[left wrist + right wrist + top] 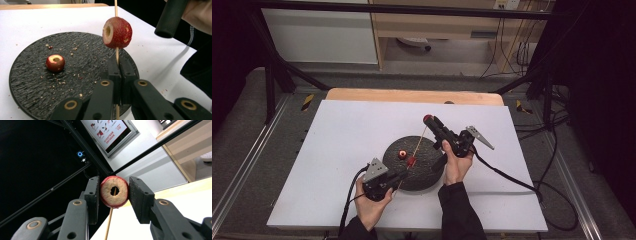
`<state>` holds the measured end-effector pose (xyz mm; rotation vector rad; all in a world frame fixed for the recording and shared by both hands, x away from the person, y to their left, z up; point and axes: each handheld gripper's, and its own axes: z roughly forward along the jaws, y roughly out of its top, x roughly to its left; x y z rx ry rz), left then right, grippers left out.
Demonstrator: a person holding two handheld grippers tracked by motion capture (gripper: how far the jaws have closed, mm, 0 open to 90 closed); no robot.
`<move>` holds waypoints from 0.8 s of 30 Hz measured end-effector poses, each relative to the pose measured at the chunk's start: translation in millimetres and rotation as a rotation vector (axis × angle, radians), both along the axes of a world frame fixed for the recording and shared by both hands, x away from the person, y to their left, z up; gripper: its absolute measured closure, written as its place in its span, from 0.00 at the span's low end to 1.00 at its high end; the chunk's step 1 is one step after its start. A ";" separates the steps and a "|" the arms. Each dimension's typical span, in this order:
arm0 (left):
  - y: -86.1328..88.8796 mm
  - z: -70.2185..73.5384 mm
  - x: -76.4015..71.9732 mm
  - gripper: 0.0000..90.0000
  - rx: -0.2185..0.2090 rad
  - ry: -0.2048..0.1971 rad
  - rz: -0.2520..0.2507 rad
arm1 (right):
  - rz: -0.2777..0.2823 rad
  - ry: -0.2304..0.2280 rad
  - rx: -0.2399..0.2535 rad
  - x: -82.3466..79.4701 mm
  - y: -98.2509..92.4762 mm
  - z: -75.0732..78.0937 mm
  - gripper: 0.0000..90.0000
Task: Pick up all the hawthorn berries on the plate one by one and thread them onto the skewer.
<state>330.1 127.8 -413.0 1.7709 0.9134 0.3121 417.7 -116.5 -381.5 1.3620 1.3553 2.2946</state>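
Note:
My left gripper (404, 175) (119, 65) is shut on the lower part of a thin wooden skewer (419, 146) (116, 7), which slants up and away. One cored red fruit (411, 161) (117, 32) is threaded on the skewer above the jaws. My right gripper (430, 120) (114, 193) is shut on a second cored red fruit (428, 118) (114, 191) at the skewer's top end. The skewer (109, 222) comes up from below, and its tip shows inside the fruit's core hole. A third cored fruit (402, 154) (55, 63) lies on the round black plate (427, 172) (30, 75).
The plate sits mid-table on a white board (337, 150), scattered with small crumbs (75, 75). The right hand and the black handle (170, 17) that it grips hang close to the right of the skewer. Cables (512, 177) trail off the table's right side.

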 end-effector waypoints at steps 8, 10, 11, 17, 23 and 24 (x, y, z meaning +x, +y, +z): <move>-2.2 4.2 2.9 0.98 -0.015 -0.003 0.010 | 0.017 0.013 -0.015 -3.9 4.2 -6.2 0.69; -2.0 6.2 5.0 0.98 -0.018 0.000 0.012 | 0.023 0.015 -0.016 -5.4 5.9 -8.2 0.69; -1.7 6.7 6.5 0.98 -0.017 0.003 0.011 | 0.027 0.014 -0.019 -6.2 6.3 -8.9 0.69; -3.1 9.3 13.0 0.98 -0.016 0.003 0.008 | 0.056 0.023 -0.050 -12.0 8.5 -12.7 0.69; -2.6 10.7 17.4 0.98 -0.015 0.000 0.001 | 0.081 0.023 -0.087 -18.2 10.8 -17.1 0.69; -2.8 10.9 17.7 0.98 -0.016 0.002 -0.001 | 0.083 0.023 -0.093 -19.4 11.2 -17.9 0.69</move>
